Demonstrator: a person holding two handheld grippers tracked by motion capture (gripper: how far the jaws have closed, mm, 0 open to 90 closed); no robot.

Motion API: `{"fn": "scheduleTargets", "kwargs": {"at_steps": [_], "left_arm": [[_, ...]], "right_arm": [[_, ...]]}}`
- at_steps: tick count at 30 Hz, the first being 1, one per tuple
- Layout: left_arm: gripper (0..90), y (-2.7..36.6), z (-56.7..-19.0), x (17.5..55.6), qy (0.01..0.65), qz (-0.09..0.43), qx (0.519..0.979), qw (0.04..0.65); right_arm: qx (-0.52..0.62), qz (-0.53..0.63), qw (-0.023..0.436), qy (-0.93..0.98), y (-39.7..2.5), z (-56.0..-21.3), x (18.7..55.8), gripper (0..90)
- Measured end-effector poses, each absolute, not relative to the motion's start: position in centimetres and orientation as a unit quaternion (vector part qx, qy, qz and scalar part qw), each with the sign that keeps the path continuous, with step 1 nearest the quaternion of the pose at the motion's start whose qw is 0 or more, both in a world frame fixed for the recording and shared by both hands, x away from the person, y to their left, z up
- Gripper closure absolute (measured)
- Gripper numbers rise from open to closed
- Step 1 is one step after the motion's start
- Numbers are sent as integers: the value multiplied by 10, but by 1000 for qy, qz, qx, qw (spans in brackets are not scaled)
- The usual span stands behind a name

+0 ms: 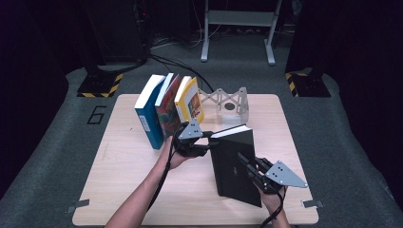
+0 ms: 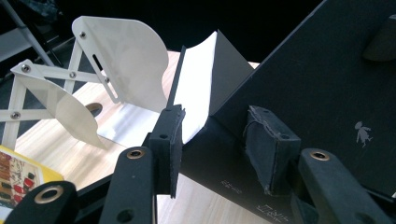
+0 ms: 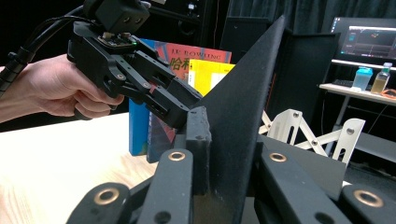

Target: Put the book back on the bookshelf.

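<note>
Already the right hand-held gripper (image 1: 251,167) pinched the lower cover edge of the black hardcover book (image 1: 233,161), while the left hand-held gripper (image 1: 205,140) sat with its jaws spread astride the book's upper corner. That book stood tilted on the pale wooden desk (image 1: 119,161), apart from the 3 leaning books (image 1: 168,107) beside the white folding metal bookend (image 1: 228,102). Shelving it remained, by my judgement.
</note>
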State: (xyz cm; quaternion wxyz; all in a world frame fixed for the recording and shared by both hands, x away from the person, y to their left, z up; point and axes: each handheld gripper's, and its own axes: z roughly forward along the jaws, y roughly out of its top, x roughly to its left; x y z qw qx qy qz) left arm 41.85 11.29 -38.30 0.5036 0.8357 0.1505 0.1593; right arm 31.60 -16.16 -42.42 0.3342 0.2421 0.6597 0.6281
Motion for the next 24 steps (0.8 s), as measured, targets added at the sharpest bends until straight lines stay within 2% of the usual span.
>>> {"fn": "scheduleTargets", "kwargs": {"at_steps": [11,17,22,24], "left_arm": [[570,105,-378,405,122,204,842,484],[569,101,-376,398,112,220,843,477],[569,98,-374,394,104,219,842,482],[567,96,-373,392,100,219,843,481]], "right_arm": [[238,626,338,661,-168,-427,308,779],[250,604,315,688,-171,-420,301,784],[248,583,279,722,-177,-411,298,807],[238,576,283,728,-177,-409,296,809]]}}
